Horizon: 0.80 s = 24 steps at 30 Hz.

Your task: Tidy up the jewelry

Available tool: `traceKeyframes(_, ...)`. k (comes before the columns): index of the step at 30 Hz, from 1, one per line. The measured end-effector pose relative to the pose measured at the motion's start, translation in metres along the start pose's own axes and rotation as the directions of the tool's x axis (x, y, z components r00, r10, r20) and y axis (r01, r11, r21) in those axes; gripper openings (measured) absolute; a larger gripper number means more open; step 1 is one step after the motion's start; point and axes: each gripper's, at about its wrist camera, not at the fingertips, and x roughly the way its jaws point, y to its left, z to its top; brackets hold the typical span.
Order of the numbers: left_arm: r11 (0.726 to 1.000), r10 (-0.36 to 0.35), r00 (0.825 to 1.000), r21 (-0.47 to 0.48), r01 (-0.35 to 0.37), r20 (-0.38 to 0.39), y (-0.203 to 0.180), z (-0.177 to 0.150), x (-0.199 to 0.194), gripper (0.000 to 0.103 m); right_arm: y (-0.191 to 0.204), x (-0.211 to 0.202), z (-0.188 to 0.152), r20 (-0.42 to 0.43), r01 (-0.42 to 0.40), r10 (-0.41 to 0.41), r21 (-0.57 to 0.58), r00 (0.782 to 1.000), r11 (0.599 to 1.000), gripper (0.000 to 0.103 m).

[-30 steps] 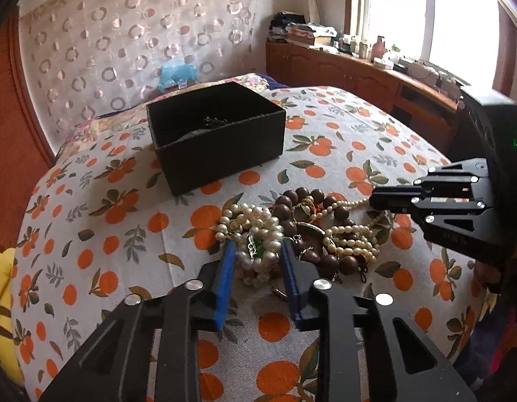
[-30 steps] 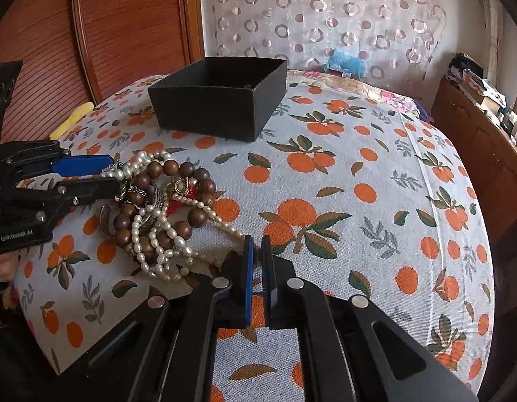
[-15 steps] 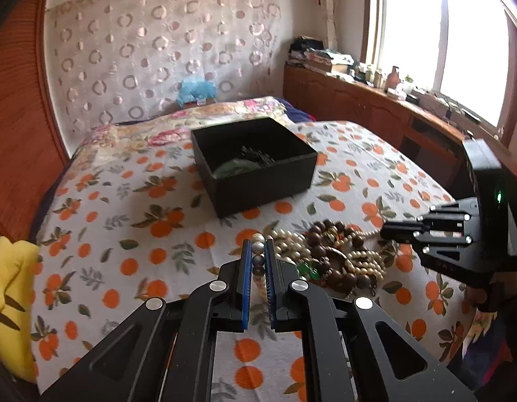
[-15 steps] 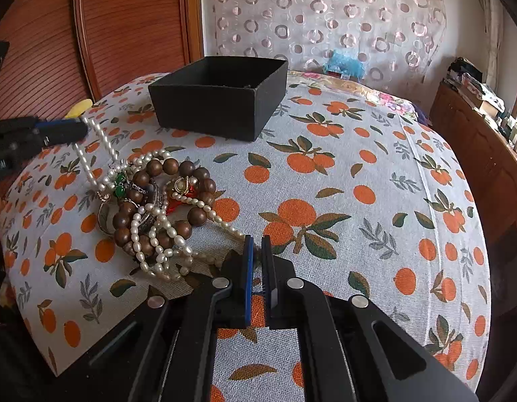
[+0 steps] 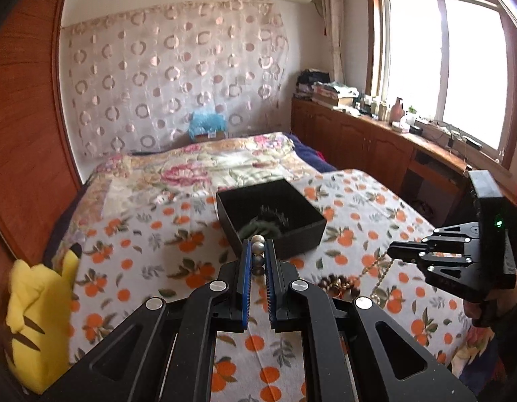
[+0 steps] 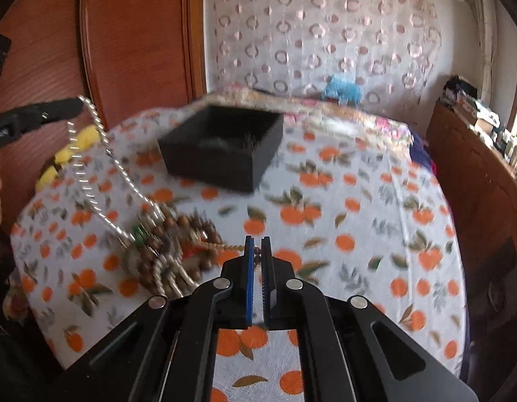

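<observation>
1. Pearl necklace [image 6: 124,174]: white beads, strung taut, lifted in the air, lower end in the pile.
2. Jewelry pile [image 6: 171,244]: tangled brown beads and pearls on the orange-print cloth.
3. Black box [image 5: 270,216]: open, dark jewelry inside.

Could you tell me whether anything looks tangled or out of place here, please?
Yes: the pearl strand gripped by the left gripper is lifted, but its lower end is caught in the jewelry pile on the bedspread. The right gripper pinches another strand from that same heap.
</observation>
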Motion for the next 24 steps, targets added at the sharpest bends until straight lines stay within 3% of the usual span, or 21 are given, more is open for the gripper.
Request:
traceKeyframes(9, 1.0, 0.005, 0.999, 0.024, -0.006, 0.052, -0.004, 0.025, -0.015, 0.007, 0.008, -0.052, 0.046, 0.134, -0.002, 0.009, -0.049, 0.991, 0.999, 0.005)
traceKeyframes(24, 0.999, -0.027, 0.994, 0.034, 0.023, 0.106, -0.009, 0.069, -0.028, 0.007, 0.006, -0.092, 0.105, 0.26, 0.025, 0.0, -0.093, 0.966, 0.995, 0.005)
